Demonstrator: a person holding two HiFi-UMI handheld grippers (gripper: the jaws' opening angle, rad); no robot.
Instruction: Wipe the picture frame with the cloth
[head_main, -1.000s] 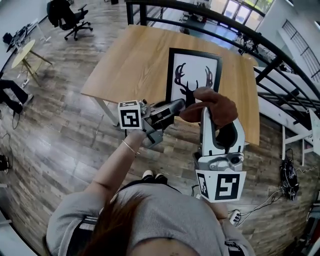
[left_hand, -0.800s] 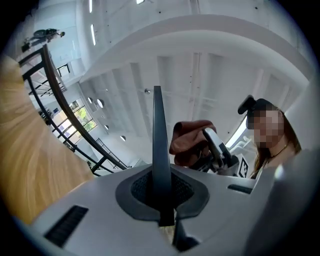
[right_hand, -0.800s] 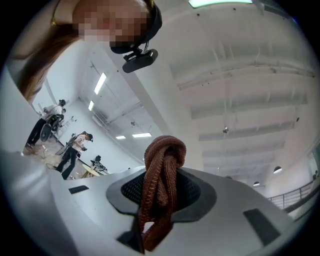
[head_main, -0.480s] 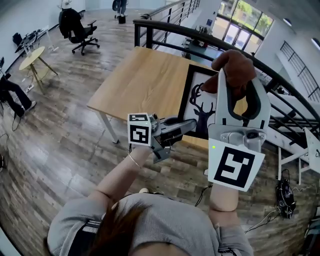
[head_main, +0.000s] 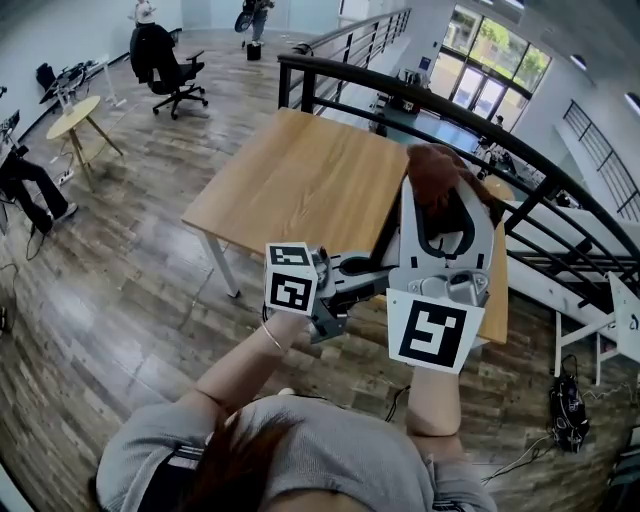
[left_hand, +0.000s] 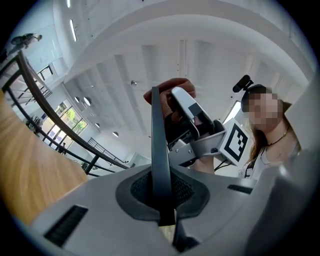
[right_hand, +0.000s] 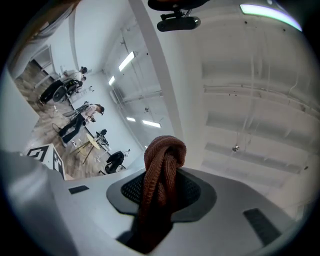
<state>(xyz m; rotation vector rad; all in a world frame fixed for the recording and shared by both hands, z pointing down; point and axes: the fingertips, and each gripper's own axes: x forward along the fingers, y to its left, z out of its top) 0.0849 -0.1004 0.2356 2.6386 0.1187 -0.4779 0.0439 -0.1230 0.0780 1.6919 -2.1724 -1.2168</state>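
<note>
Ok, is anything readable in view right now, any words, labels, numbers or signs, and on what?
None legible. The only print is the black-and-white square patterns on the left marker cube and the right marker cube: codes, not text.

We find the pale wooden rectangular tabletop (head_main: 290, 180) bare at left; a black metal railing (head_main: 345, 78) bars its far side; left gripper (head_main: 383, 270) and right gripper (head_main: 440, 185) block its right.

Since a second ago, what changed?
Both rose: the left gripper lifted the picture frame from flat on the table to edge-up, and the right gripper carried the cloth up too. Unchanged: both jaws' grips, table.
</note>
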